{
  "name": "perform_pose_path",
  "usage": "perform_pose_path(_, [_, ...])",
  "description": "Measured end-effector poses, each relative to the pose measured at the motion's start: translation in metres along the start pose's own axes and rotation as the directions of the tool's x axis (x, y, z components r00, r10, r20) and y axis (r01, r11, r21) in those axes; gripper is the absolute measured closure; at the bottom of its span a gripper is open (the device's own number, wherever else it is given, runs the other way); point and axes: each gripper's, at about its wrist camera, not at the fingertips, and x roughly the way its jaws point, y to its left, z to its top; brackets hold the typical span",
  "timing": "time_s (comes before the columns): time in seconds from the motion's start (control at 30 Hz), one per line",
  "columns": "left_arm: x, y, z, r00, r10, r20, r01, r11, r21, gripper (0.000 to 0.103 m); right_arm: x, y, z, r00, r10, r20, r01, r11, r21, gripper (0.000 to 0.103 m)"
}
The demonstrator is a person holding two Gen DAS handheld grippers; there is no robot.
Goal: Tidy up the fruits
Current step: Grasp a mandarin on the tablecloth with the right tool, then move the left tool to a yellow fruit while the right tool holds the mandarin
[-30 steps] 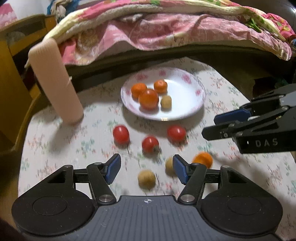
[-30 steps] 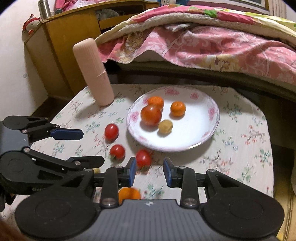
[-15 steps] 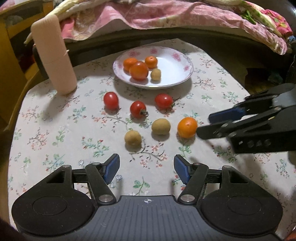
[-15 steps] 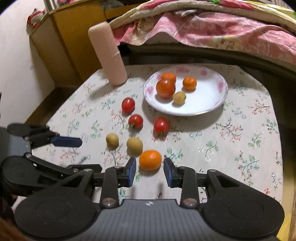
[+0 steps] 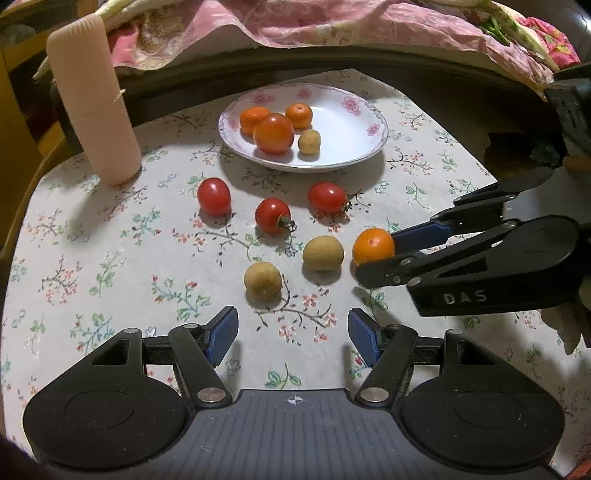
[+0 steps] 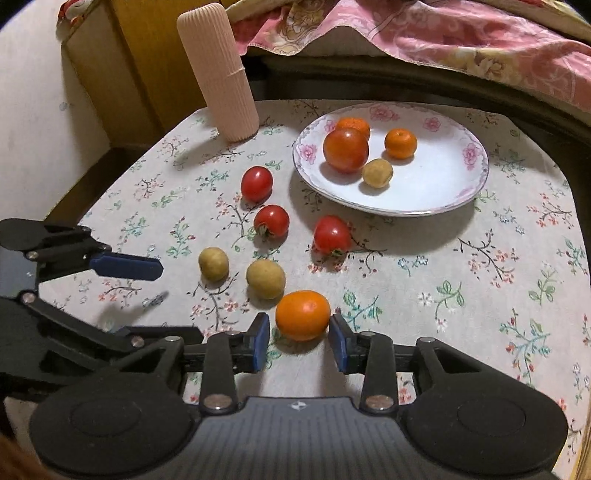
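Note:
A white floral plate holds two small oranges, a large orange tomato and a tan fruit. On the tablecloth lie three red tomatoes, two tan fruits and a loose orange. My right gripper is open, with the loose orange between its blue pads, resting on the table. My left gripper is open and empty, just in front of the nearer tan fruit.
A tall ribbed pink cylinder stands at the table's back left. A bed with a pink blanket runs behind the table. A wooden cabinet stands at the far left.
Both grippers pulled back from the plate toward the near side of the table, then the right one closed in around the loose orange. No fruit has moved.

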Motion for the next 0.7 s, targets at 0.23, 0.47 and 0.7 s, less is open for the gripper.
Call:
perform_pose_path(0.23, [0.013,0.004,0.002,1.0,-0.006,0.011,0.006,1.0,0.009,0.03,0.006,-0.004,0.004,1.0,-0.005,0.019,0.005,1.0,0.002,0.065])
perform_pose_path(0.47, [0.025,0.01,0.004,1.0,0.013,0.026,-0.013,1.0,-0.002,0.035,0.002,-0.011,0.006,1.0,-0.002,0.017,0.001,1.0,0.031,0.068])
perform_pose_path(0.7, [0.031,0.019,0.008,0.999,0.034,0.042,-0.032,0.999,-0.041,0.038,-0.002,-0.017,0.004,1.0,-0.002,-0.003,0.002,0.998,0.058,0.068])
